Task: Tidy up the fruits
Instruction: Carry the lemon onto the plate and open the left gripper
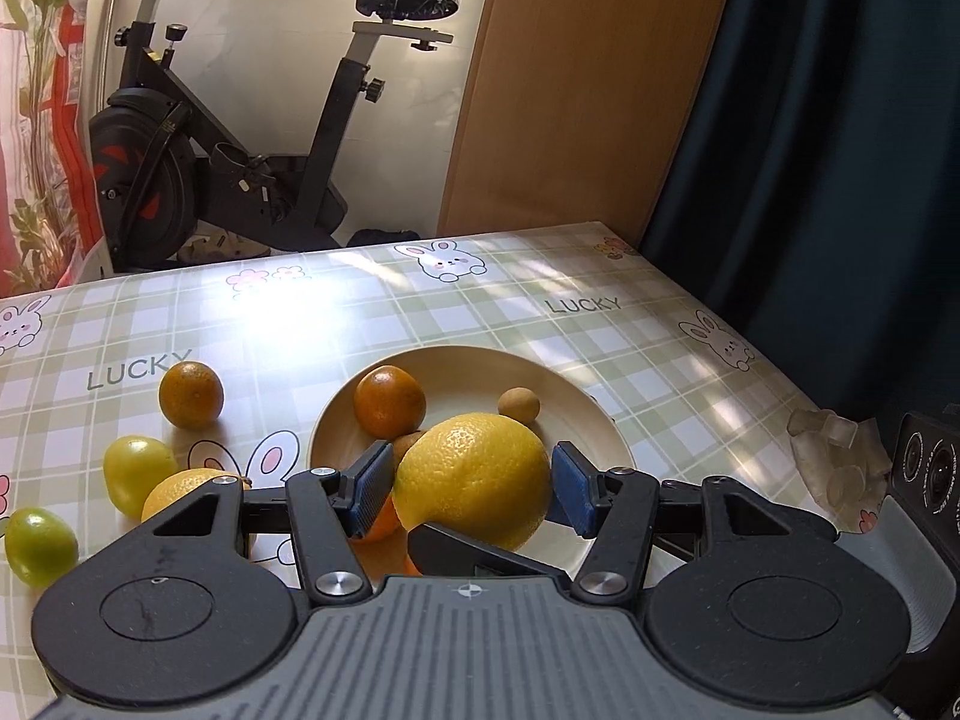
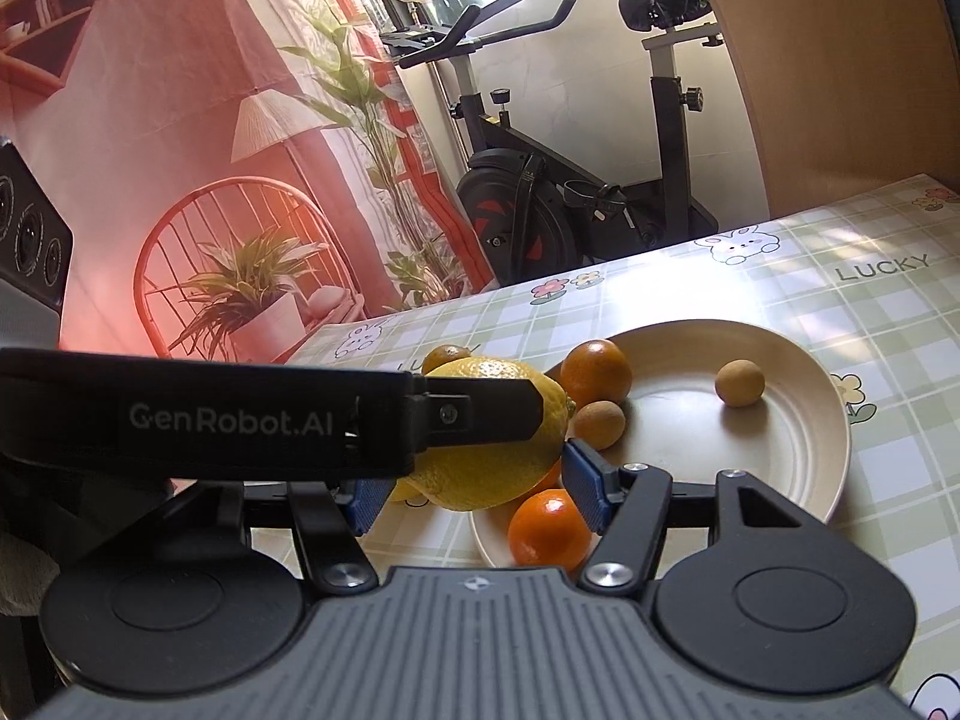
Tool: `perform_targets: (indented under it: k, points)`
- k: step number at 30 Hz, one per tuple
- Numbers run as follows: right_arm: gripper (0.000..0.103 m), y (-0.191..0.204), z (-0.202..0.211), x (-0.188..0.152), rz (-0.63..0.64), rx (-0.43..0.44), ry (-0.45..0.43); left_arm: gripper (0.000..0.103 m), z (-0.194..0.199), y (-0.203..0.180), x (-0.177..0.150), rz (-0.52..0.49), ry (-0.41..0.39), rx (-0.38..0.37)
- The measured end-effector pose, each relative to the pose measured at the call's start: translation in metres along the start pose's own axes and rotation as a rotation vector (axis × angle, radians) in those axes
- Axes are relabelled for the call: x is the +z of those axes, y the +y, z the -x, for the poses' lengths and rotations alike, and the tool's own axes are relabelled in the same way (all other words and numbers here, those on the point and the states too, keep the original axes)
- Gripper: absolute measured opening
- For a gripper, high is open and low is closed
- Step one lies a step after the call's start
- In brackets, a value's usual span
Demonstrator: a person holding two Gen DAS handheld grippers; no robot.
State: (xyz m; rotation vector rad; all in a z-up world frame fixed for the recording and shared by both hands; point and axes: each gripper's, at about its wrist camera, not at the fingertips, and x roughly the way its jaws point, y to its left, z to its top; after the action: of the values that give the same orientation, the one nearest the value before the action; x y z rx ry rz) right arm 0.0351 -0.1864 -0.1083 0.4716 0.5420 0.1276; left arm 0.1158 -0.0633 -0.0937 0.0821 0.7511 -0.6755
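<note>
My left gripper (image 1: pixel 465 483) is shut on a big yellow lemon (image 1: pixel 474 480) and holds it over the near rim of a cream plate (image 1: pixel 576 396). In the plate lie an orange (image 1: pixel 389 402), a small brown fruit (image 1: pixel 519 405) and another partly hidden behind the lemon. In the right wrist view the left gripper's finger (image 2: pixel 474 414) crosses the lemon (image 2: pixel 480 468) from the left. My right gripper (image 2: pixel 474 492) is open and empty just behind it, above an orange (image 2: pixel 549 531) at the plate's (image 2: pixel 798 480) near rim.
On the checked tablecloth left of the plate lie an orange (image 1: pixel 191 394), a second lemon (image 1: pixel 180 489) and two green-yellow fruits (image 1: pixel 138 471). A clear plastic piece (image 1: pixel 840 456) lies at the right. An exercise bike (image 1: pixel 180 150) stands past the far table edge.
</note>
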Motion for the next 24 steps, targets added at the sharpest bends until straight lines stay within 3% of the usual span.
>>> perform_targets:
  k: [14,24]
  points:
    - [0.063,-0.058,0.01,0.01,-0.09,-0.13,-0.035,0.061,-0.064,-0.033,0.014,-0.021,0.061,-0.116]
    - [0.063,-0.084,0.0,0.012,-0.079,-0.203,0.015,0.062,-0.101,-0.028,0.015,0.014,0.108,-0.126]
